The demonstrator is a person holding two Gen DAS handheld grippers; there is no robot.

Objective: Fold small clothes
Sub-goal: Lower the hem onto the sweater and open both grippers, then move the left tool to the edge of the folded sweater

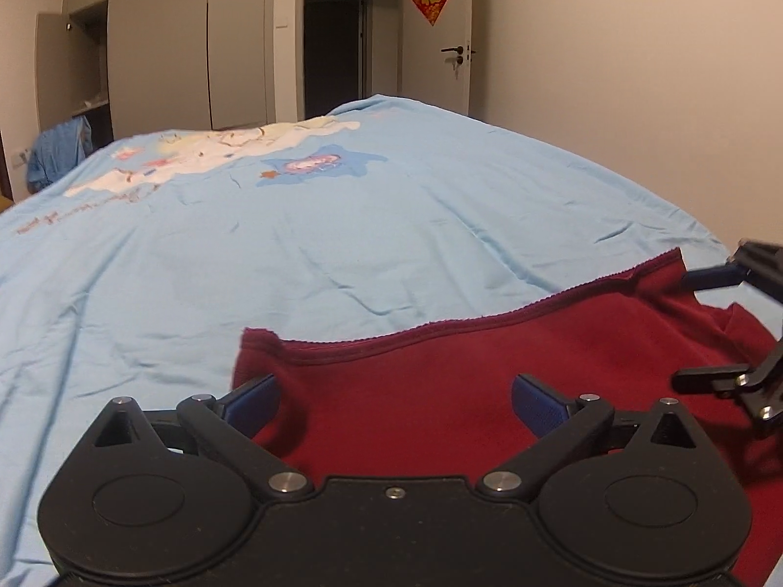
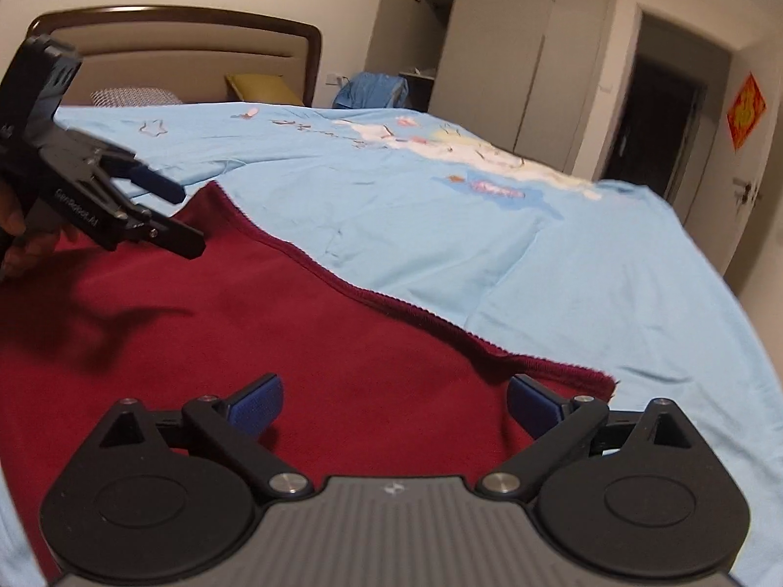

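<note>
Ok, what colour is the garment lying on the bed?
Dark red, a maroon garment with a stitched hem, spread on the light blue bedcover. It shows best in the right wrist view.

Left gripper [image 1: 395, 403] and right gripper [image 2: 394, 403], jaws spread wide, side by side; a hand [image 2: 22, 239] grips the left.

Black grippers [image 1: 395, 403], blue jaws, silver screws.

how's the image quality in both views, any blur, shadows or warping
Left wrist view: warm dim indoor light, strong fisheye bulge in the blue bedsheet, dark corner vignetting, the right claw slightly smeared at the edge. Right wrist view: the left claw is motion-blurred and throws a soft dark shadow on the red garment; the doorway looks bent.
</note>
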